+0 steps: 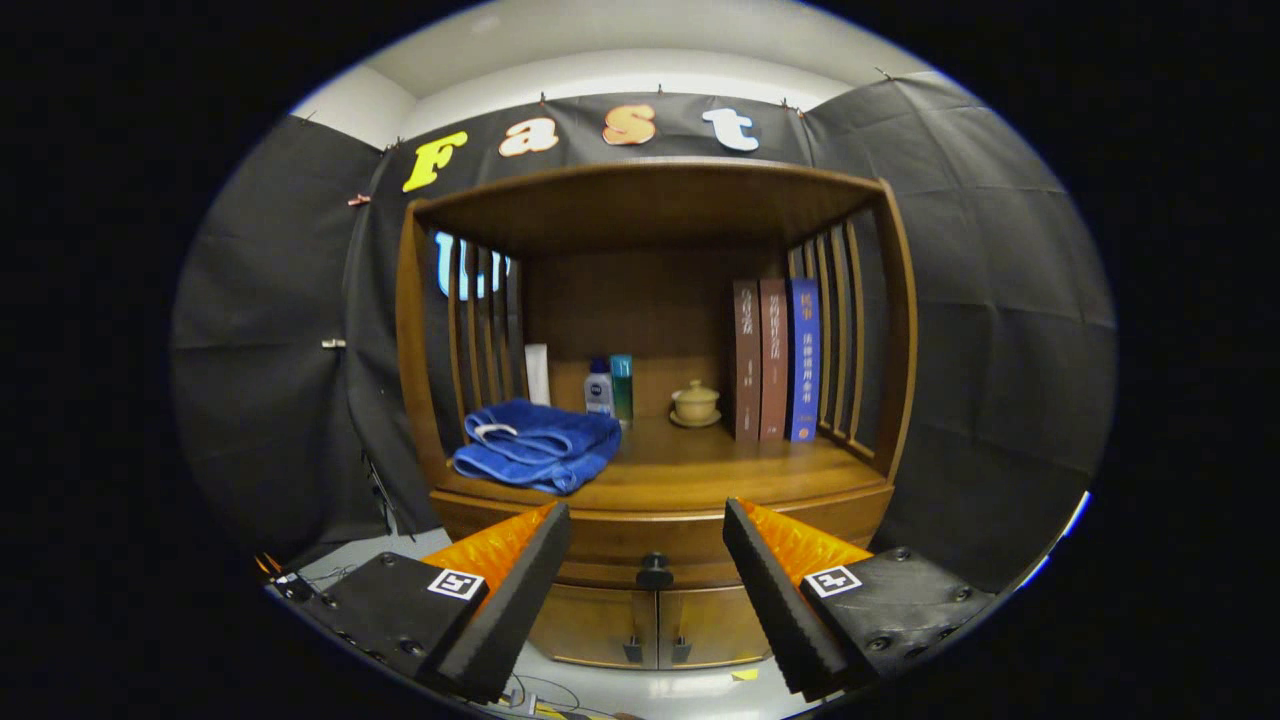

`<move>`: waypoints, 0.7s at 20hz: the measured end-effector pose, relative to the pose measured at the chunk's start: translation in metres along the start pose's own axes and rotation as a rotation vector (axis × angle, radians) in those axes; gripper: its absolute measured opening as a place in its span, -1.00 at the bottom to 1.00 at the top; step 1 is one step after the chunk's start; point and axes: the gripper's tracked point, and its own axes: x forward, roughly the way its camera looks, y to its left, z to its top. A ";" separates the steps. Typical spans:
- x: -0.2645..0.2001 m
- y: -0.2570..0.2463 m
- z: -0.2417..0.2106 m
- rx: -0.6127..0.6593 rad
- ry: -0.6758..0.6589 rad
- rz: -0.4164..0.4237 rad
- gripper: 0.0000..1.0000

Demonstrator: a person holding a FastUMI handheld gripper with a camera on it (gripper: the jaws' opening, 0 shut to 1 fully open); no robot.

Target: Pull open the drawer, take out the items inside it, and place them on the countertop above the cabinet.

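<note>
Fingers of the gripper (647, 560) stand spread wide apart with nothing between them but air, aimed at the front of a wooden cabinet (905, 330). Just beyond them, and centred in the gap, sits the dark round knob (654, 571) of the drawer (640, 548), whose front lies flush with the cabinet, so the drawer is closed and what it contains is hidden. Below the drawer, two small cabinet doors (650, 625) meet at a pair of dark handles.

Above the drawer runs the counter (720, 470), roofed by a top board and flanked by slatted sides. On its left part lies a folded blue towel (538, 445). Behind the towel stand a white tube (538, 374), a small bottle with a blue cap (599, 388) and a teal bottle (622, 388) just beside it. A small lidded cup on a saucer (695, 404) rests near the middle, and three upright books (774, 360) stand together toward the right slats.
</note>
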 end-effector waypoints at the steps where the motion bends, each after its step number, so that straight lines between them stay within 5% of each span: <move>1: 0.009 -0.002 -0.011 0.005 0.021 -0.001 1.00; 14: 0.110 -0.013 -0.136 0.055 0.254 -0.043 0.86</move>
